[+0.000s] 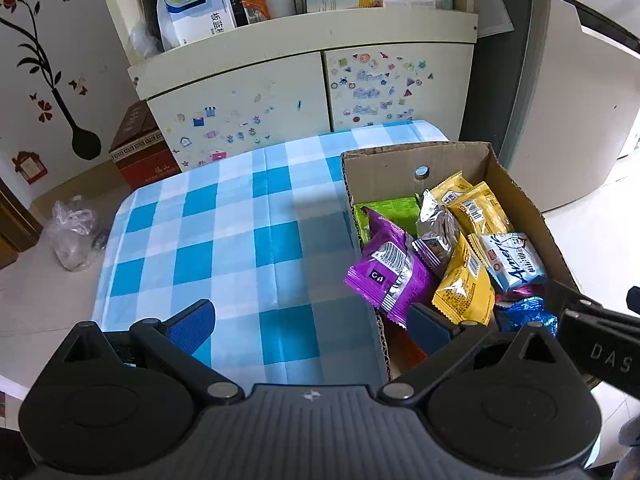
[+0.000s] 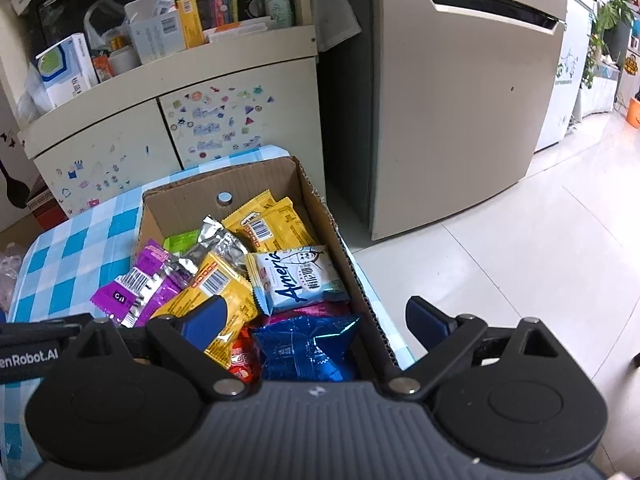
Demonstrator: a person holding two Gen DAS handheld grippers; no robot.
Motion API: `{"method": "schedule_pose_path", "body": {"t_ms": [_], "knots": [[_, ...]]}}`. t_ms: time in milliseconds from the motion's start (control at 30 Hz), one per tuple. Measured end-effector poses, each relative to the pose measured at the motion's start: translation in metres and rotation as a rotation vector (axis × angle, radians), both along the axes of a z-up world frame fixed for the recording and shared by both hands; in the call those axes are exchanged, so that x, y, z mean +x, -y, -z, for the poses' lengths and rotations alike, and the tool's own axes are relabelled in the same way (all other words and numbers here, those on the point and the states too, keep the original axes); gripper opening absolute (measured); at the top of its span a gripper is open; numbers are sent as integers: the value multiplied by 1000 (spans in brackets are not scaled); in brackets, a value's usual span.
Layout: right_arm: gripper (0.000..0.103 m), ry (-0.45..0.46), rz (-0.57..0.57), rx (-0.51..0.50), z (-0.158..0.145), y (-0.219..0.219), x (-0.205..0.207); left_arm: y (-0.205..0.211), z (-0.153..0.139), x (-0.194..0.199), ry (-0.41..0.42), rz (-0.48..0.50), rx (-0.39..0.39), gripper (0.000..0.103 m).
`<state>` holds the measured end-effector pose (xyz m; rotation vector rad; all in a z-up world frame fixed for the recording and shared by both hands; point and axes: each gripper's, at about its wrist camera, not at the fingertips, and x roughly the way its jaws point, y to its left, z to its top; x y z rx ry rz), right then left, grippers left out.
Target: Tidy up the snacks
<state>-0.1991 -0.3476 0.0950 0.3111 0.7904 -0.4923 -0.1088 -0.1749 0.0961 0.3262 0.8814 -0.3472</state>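
So the snacks are all piled in a cardboard box (image 2: 320,216) sitting on the right part of a blue-check table (image 1: 224,240), bare cloth beside it.

Right gripper (image 2: 316,324) is spread about as wide as it goes and holding nothing. Its left finger (image 2: 206,322) hangs over a yellow pack (image 2: 216,300) inside the box, and the right finger (image 2: 426,326) is outside the box wall, over the floor. So the box's right wall (image 2: 348,264) sits between the fingers. Between them and a bit ahead you get the blue foil bag (image 2: 308,344) and the pale "Ameri.." pack (image 2: 296,276). My guess is it's wide like that because it's lining up on something in the pile, though straddling the wall won't work for a grab.

Left gripper (image 1: 312,326) is also wide open and empty. Its left finger (image 1: 192,324) is over bare tablecloth, and the right finger (image 1: 430,328) is just inside the box, right below the purple pack (image 1: 384,276), which pokes over the box's near-left edge. Looks parked there to grab the purple one, or maybe to steady the box. Can't tell which.
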Motion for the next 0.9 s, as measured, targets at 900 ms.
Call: {"method": "schedule_pose_path", "body": {"t_ms": [900], "knots": [[96,2,-6,-1,-2,-2,-1,7,-3,-5,6,7,29,103]]}}
